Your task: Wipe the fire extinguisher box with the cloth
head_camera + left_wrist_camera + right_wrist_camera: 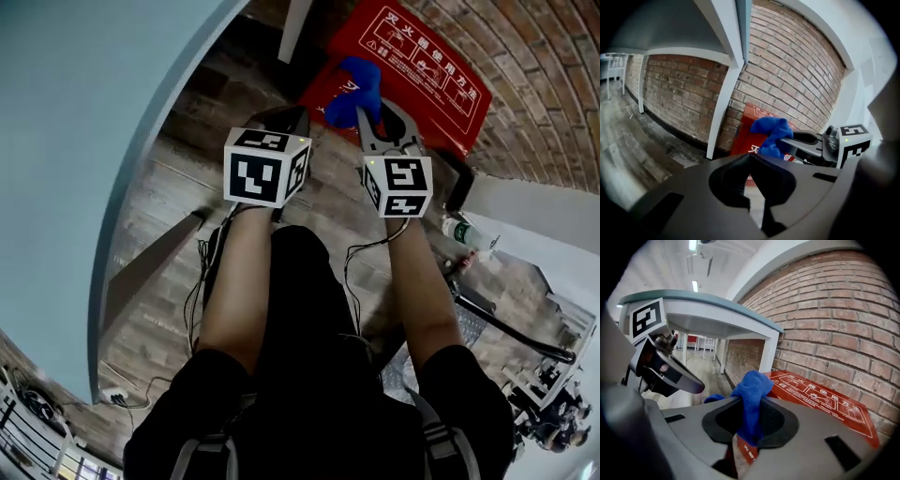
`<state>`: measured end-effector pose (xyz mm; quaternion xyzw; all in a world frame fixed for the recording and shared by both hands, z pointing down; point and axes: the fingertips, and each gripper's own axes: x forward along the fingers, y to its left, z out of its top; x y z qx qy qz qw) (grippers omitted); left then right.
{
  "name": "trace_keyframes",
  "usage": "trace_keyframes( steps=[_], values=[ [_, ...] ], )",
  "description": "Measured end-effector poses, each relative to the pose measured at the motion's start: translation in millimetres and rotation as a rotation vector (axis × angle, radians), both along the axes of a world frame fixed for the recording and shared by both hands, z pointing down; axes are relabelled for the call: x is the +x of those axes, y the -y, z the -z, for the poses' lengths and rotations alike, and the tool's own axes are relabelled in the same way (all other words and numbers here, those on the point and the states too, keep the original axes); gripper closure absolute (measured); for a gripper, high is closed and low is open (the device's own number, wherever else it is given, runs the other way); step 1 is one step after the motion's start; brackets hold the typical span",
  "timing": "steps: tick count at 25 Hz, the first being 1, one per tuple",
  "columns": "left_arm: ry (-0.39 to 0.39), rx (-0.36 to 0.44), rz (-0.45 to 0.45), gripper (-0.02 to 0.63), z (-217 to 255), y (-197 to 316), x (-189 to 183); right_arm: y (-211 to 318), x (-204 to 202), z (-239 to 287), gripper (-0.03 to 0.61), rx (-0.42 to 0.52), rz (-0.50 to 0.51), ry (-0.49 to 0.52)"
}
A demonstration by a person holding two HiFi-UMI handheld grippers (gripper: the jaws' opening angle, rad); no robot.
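1. Right gripper (749, 430): jaws clamped tight on a bunched blue microfibre cloth (752, 390). A wad sticks out past the tips, which I'd say is left out to serve as the wiping pad
2. Left gripper (751, 161): jaws closed tip to tip with nothing between them. It's parked just beside the right one and looks like a spare hand
3. Target is the red metal fire extinguisher box (422, 66) with white printed instructions on its face. It sits on the floor against the wall, next to a white table leg (723, 101)
4. The cloth is over the box's near left corner in the head view. I can't confirm contact from any view, so I judge the wipe not started yet
5. Both arms reach forward and down, because the box is low and partly tucked beside the pale grey-blue tabletop (75, 141)
6. The box face is flat and tilted up toward the person, so it should take straight strokes easily
7. Room: red brick wall (834, 310) and worn wood-plank floor (169, 234)
8. A clear plastic bottle (464, 232) lies to the right, well clear of the work
9. Gripper cables (195, 281) trail down by the person's legs. I'd call them a snag risk if the reach gets longer
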<state>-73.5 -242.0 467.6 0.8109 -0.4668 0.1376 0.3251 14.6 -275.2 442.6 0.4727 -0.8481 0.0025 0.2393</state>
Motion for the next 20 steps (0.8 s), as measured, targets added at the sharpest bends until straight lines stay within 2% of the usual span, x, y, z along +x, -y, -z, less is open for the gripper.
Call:
trace_keyframes(
  steps=[4, 8, 12, 17, 20],
  values=[
    [0.053, 0.065, -0.022, 0.606, -24, 8, -11, 22, -3, -18, 0.489, 0.091, 0.006, 0.007],
    [0.043, 0.036, -0.003, 0.606, -52, 0, -18, 38, -1, -29, 0.489, 0.114, -0.032, 0.009],
    [0.019, 0.038, -0.019, 0.606, -51, -2, -15, 51, -4, -34, 0.489, 0.109, -0.066, 0.017],
    [0.052, 0.027, -0.085, 0.606, -56, -3, -6, 60, -17, -46, 0.489, 0.092, -0.084, 0.035],
    [0.064, 0.032, -0.091, 0.606, -54, -1, -7, 64, -21, -58, 0.489, 0.071, -0.099, 0.053]
  ],
)
